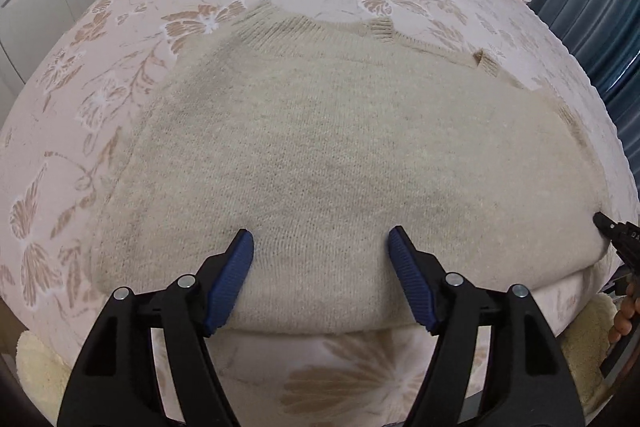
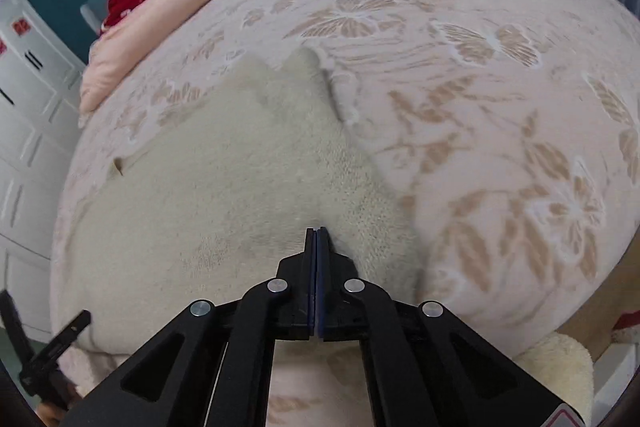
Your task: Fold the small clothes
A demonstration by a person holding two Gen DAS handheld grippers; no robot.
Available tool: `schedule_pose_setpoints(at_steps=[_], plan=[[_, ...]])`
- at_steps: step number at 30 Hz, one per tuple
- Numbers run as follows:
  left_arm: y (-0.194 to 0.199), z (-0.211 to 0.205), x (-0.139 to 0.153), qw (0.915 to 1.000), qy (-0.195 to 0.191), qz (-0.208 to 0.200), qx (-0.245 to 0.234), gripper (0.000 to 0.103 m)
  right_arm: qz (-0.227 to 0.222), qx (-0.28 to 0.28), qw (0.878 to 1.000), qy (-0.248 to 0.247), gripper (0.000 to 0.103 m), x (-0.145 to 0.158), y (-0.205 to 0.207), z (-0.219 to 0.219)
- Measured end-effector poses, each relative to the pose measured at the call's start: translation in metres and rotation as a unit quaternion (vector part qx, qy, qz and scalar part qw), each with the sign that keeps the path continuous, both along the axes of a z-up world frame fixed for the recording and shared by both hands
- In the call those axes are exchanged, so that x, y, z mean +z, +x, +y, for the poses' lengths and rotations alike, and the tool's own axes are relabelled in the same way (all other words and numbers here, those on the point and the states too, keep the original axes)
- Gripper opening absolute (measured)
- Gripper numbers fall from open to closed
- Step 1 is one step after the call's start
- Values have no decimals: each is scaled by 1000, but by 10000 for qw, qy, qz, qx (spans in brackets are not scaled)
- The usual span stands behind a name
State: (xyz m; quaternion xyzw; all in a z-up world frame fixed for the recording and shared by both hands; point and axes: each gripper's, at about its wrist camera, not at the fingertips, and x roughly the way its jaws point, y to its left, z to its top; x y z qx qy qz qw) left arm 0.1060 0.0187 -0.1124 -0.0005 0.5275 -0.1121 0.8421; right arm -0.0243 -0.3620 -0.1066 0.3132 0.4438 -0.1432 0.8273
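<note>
My left gripper (image 1: 321,241) gapes over near hem of cream sweater (image 1: 340,155), gripping nothing. My right gripper (image 2: 317,233) looks clamped flat, seemingly pinching sweater's right edge; can't confirm bite. Risk: thin pinch slips, fold skews. Sweater lies flat on floral bedspread (image 2: 500,107); far ribbed hem (image 1: 304,27) may bunch

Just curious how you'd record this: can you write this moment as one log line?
left gripper: open, over near hem | right gripper: shut at right edge | cream knit sweater: flat on floral bedspread
</note>
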Motion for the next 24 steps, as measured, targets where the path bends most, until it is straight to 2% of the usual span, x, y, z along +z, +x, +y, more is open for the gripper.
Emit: schedule_pose_setpoints(at_steps=[1,3,5,7,8,9,11,13,14,16,17,19,20,21,24], plan=[[-1,-1,-1,10000,31,-18,27,68,-44,-174,9998,0,0,8,-10,-3],[-2,-5,-1,9999,101,-47,87,71,-280,-191,9993,-166,14,26,-21,2],[-4,-8,-1,9998,115,-26,181,74,-307,-41,9992,-237,14,25,-22,10],[-6,-9,-1,9997,126,17,217,75,121,172,9993,-308,8,1,-14,12],[-8,-8,-1,9996,133,46,225,75,358,186,9986,-338,0,-12,-14,10],[-11,-7,0,9996,140,85,240,75,249,56,9995,-196,0,-15,-20,5],[-16,0,3,9994,111,131,290,75,-9,-202,9998,-8,3,1,-30,4],[-22,8,5,9992,73,136,378,75,-169,-35,9994,-302,4,16,-34,13],[-24,12,4,9989,53,171,430,75,132,340,9965,-748,4,9,-26,22],[-30,20,3,9981,-56,226,564,75,632,514,9941,-721,3,-19,-23,21],[-32,25,3,9975,-109,246,649,75,537,344,9961,-605,0,-16,-27,18],[-37,38,6,9958,-202,293,848,76,386,100,9977,-551,1,4,-33,20],[-39,47,8,9946,-284,264,967,76,233,84,9982,-551,8,16,-33,26],[-42,57,12,9930,-378,214,1102,77,92,200,9982,-551,11,27,-29,34],[-49,86,15,9862,-609,128,1537,81,-167,985,9934,-563,11,53,2,75]])
